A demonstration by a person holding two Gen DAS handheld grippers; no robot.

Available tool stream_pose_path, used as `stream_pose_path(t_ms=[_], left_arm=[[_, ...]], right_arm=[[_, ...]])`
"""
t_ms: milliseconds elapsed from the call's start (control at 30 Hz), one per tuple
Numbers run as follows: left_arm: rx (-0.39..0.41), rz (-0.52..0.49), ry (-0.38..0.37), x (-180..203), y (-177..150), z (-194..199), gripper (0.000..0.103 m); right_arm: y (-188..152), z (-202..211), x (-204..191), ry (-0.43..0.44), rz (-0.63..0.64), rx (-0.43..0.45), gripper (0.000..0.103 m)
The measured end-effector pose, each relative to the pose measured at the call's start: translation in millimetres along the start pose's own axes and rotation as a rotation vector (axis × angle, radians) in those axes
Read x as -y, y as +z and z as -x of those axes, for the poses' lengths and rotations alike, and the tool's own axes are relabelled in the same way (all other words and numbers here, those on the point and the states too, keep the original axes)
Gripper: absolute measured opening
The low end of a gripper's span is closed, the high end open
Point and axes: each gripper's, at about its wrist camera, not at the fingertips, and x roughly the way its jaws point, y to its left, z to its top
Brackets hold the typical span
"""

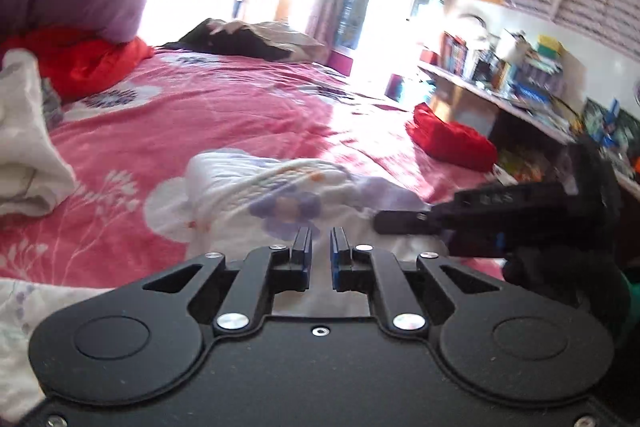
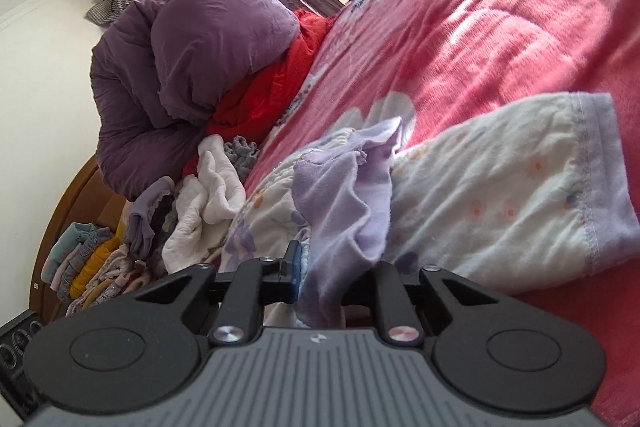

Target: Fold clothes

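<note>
A white flower-print garment with lilac trim (image 1: 260,187) lies rumpled on the pink bedspread (image 1: 200,107). In the left wrist view my left gripper (image 1: 321,239) hovers just over its near edge, jaws almost together, with nothing between them. My right gripper (image 1: 394,221) comes in from the right with its tip on the same garment. In the right wrist view the right gripper (image 2: 320,259) is shut on a lilac fold (image 2: 344,195) of the garment; the cloth hides its right finger. The sleeve with its lilac cuff (image 2: 500,195) spreads to the right.
A purple quilt (image 2: 192,67) and red cloth (image 2: 280,83) are heaped at the bed's head, next to a white bundle (image 2: 208,203) and a pile of small clothes (image 2: 88,267). A folded red item (image 1: 452,143) lies near the bed's right edge, by a cluttered desk (image 1: 520,79).
</note>
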Motion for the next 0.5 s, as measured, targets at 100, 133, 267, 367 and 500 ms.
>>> stream_pose_path(t_ms=[100,133,267,367,500], left_arm=[[-0.004,0.124,0.050,-18.4,-0.8,3.3,0.007],[-0.010,0.141,0.056,-19.8,-0.8,2.7,0.011],[-0.045,0.176,0.060,-22.4,-0.5,-0.1,0.035],[-0.086,0.176,0.048,-20.9,-3.5,-4.2,0.048],[-0.104,0.214,0.029,-24.4,-6.1,-10.1,0.048]], right_arm=[[3.2,12.4,-4.2,0.002,0.011,0.040,0.017],[4.6,20.9,-4.3,-0.003,0.011,0.061,0.016],[12.1,57.0,-3.1,-0.050,0.005,0.158,0.016],[16.8,87.6,4.8,-0.118,-0.031,0.242,0.016],[13.9,123.7,26.4,-0.220,-0.107,0.351,0.016]])
